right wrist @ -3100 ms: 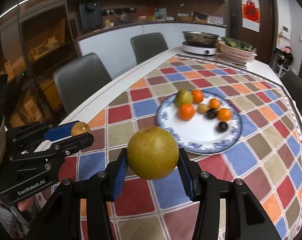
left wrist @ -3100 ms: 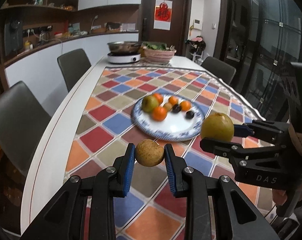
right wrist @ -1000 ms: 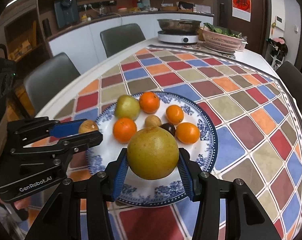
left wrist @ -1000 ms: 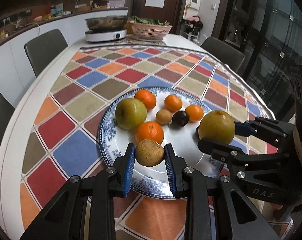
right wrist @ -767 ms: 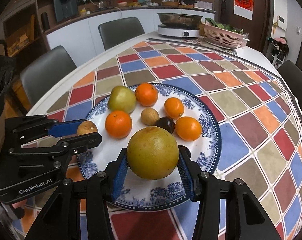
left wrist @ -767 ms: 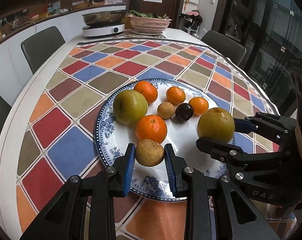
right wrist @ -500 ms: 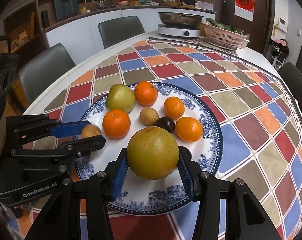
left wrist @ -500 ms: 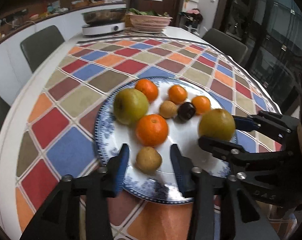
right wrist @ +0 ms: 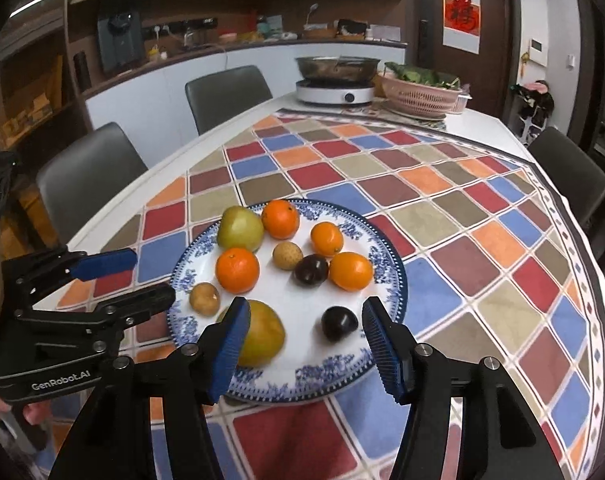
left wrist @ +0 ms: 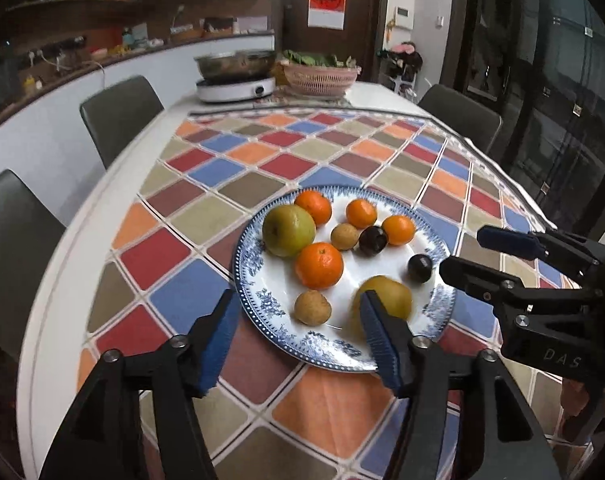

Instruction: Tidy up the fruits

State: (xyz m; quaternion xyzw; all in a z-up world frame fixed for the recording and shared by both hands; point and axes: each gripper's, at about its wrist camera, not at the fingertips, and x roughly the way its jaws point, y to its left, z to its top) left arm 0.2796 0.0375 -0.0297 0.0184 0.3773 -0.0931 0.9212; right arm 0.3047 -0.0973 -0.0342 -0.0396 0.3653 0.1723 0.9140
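A blue-rimmed plate point(left wrist: 262, 320) point(right wrist: 342, 376) on the checkered table holds several fruits. The small brown fruit point(left wrist: 312, 307) point(right wrist: 205, 299) and the large yellow-green pear point(left wrist: 386, 298) point(right wrist: 264, 334) lie at the plate's near edge. Further back lie a green apple point(left wrist: 288, 231), oranges point(left wrist: 319, 265) and dark plums point(right wrist: 339, 323). My left gripper point(left wrist: 298, 344) is open and empty, just short of the plate. My right gripper point(right wrist: 304, 346) is open and empty over the plate's near rim. Each gripper shows in the other's view.
At the table's far end stand a hotplate with a steel pot point(left wrist: 234, 76) and a pink basket of greens point(left wrist: 320, 76). Grey chairs point(left wrist: 118, 116) line the left side and one stands at the right point(left wrist: 458, 116). The white table edge point(left wrist: 42, 312) runs along the left.
Both grippers opened and let go of their fruit. The brown fruit and the pear now lie on the plate. Both grippers have drawn back and up from the plate.
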